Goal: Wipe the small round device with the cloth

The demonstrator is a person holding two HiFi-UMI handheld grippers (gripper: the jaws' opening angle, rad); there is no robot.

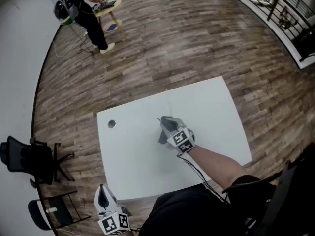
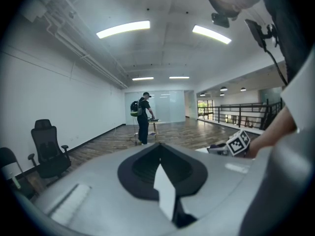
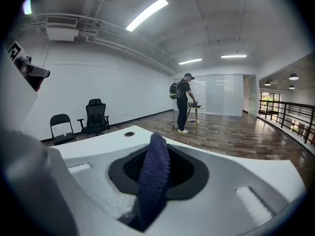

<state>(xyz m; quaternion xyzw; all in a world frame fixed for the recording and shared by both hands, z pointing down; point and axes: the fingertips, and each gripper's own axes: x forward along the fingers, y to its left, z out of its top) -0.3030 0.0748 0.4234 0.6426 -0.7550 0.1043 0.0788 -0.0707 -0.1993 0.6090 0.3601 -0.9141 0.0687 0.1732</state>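
Cloth point(image 3: 153, 176) pinched tight in the right tool point(image 1: 170, 124), so clamped on that and nothing else, up over the middle of the white tabletop point(image 1: 211, 112). Left tool point(image 1: 103, 193) parked down by the near-left corner, jaws together, nothing between them. Small round device point(image 1: 111, 124) sitting loose toward the far-left part of the tabletop, well apart from both tools, not wiped yet by the look of it. Main worry, just guessing here: looks light and unanchored, so easy to shove along with a sideways swipe, maybe right off the left edge, with no second tool steadying it. Also only a narrow bunched strip of cloth poking out past the jaws, so easy to miss with the fabric and scrape with the hard jaw tips instead, or to drag the cloth out of a fairly slim pinch. Probably safer to press down gently and wipe toward the middle. As for direction: flat disc, face up, no long axis and no obvious front to point anywhere, too small to read any detail. Cloth strip, by contrast, running lengthwise along the jaws, free end out ahead of the tool, roughly toward the device.
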